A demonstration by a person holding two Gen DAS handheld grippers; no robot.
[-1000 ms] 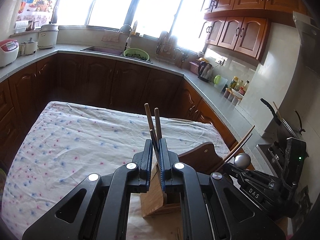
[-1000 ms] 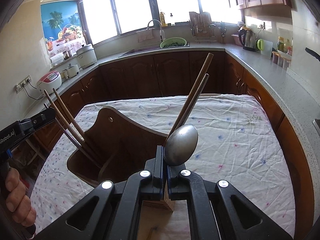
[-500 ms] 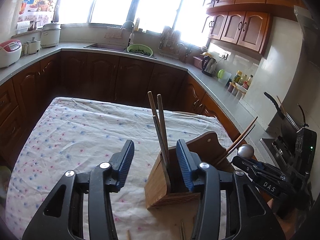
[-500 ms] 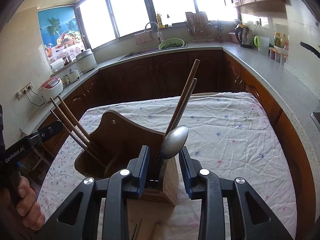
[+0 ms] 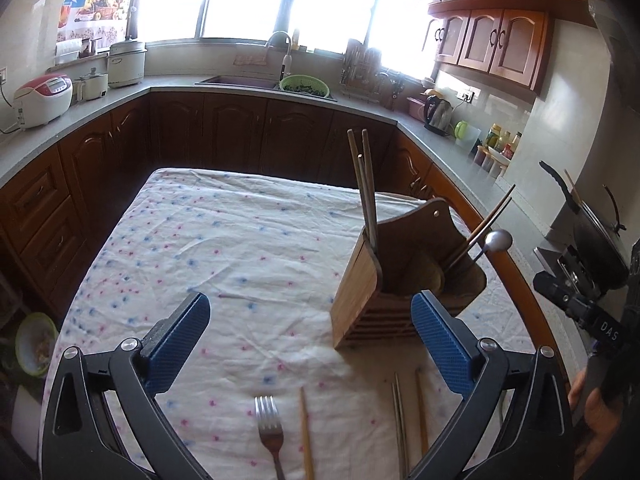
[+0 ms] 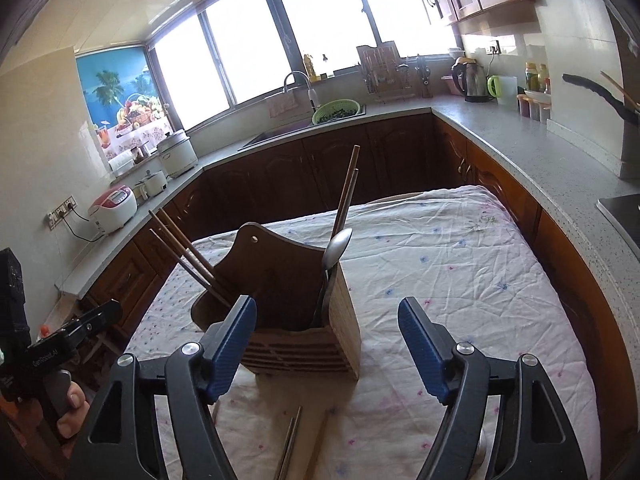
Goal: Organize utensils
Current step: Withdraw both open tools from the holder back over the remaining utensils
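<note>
Steel and wood lie loose on the flowered tablecloth point(image 5: 240, 248), and they sit nearer the left gripper point(image 5: 312, 336) than anything else does. Its jaws have just been opening and now stand wide, with nothing between them. Going left to right in the left wrist view: 1 fork point(image 5: 269, 424) lies just below and between the pads, tines pointing away towards the holder; beside it lies 1 wooden chopstick point(image 5: 306, 432); further right, under the right-hand pad, lie 1 metal chopstick point(image 5: 399, 420) and 1 more wooden chopstick point(image 5: 421, 408). All 4 run lengthwise along the gripper's own pointing line, so a grasp would probably need the jaws closing across each shaft.

Beyond them stands the wooden holder point(image 5: 360, 284), upright, with chopsticks in its left compartment and a spoon point(image 5: 496, 240) in its right one.

On the right, the right gripper point(image 6: 326, 344) has also just been opening and holds nothing; the holder's front corner sits just ahead of its left pad. I judge the fork the left gripper's easiest next pick.
</note>
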